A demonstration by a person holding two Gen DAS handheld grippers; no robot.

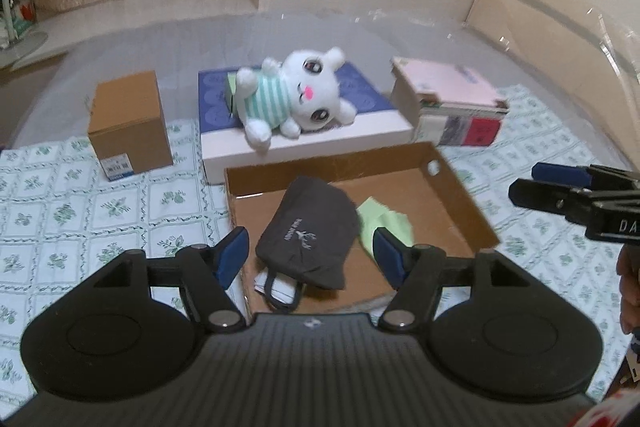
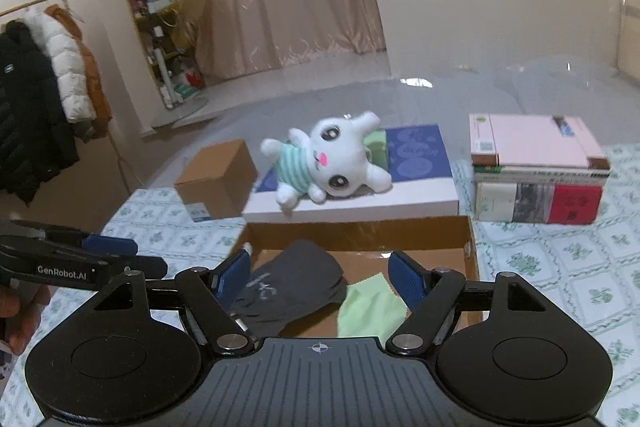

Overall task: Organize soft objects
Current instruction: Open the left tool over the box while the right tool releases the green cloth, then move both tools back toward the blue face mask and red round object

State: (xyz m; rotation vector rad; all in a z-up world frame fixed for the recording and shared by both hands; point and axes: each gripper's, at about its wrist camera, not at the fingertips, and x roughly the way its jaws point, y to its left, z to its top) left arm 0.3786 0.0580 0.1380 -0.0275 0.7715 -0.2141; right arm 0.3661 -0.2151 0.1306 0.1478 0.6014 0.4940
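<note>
A shallow cardboard tray lies on the flowered tablecloth. A dark grey drawstring bag rests in it, partly over a light green cloth. Behind the tray, a white plush bunny in a striped shirt lies on a blue-topped white box. My left gripper hovers open above the tray's near end, nothing between its pads. To its right, my right gripper is open too, over the bag and cloth, holding nothing.
A small brown carton stands left of the blue box. A stack of books under a pink box sits to the right. Coats hang on a rack beyond the table's left side.
</note>
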